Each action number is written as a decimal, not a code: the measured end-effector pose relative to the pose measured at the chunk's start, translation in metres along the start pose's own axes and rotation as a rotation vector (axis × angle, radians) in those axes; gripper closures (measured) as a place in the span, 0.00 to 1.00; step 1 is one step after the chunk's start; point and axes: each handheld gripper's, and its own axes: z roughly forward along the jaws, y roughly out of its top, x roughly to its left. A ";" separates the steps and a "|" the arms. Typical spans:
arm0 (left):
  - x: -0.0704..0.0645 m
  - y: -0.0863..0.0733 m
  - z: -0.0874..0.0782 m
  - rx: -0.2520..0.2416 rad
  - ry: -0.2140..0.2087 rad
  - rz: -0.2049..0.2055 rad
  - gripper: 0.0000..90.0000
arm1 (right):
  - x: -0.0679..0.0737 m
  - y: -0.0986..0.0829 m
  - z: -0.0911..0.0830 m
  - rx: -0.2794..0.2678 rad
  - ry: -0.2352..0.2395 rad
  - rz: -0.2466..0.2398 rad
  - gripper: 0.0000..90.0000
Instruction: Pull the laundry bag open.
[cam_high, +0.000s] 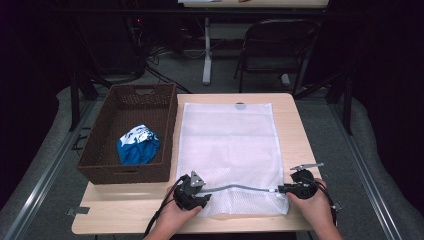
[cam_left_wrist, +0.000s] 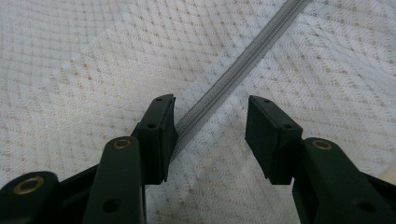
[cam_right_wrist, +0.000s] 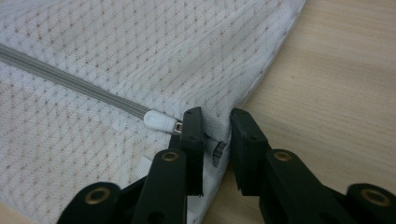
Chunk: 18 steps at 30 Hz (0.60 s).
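Jaws on the left gripper (cam_left_wrist: 211, 140) stand apart, released, with the grey zipper (cam_left_wrist: 233, 74) running up between them close against one pad. The right gripper (cam_right_wrist: 215, 140) has its jaws narrowed around the zipper pull at the bag's corner, just past the white slider (cam_right_wrist: 159, 121); whether they truly pinch it I cannot tell. The white mesh laundry bag (cam_high: 227, 145) lies flat on the wooden table (cam_high: 295, 135), its zipper edge nearest the person, between the left gripper (cam_high: 192, 192) and the right gripper (cam_high: 300, 187). Just beside the bag on the left stands a brown wicker basket (cam_high: 100, 150) with a crumpled blue-and-white cloth (cam_high: 138, 145) inside.
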 end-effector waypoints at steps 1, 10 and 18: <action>0.000 0.000 0.000 0.000 -0.001 0.000 0.59 | -0.001 0.000 0.000 -0.003 0.004 0.002 0.87; 0.001 0.000 0.000 0.000 -0.002 -0.002 0.59 | -0.010 0.000 0.000 -0.021 0.079 0.041 0.93; 0.000 0.000 0.000 -0.002 0.000 -0.003 0.59 | -0.010 0.004 -0.007 -0.032 0.118 0.038 0.94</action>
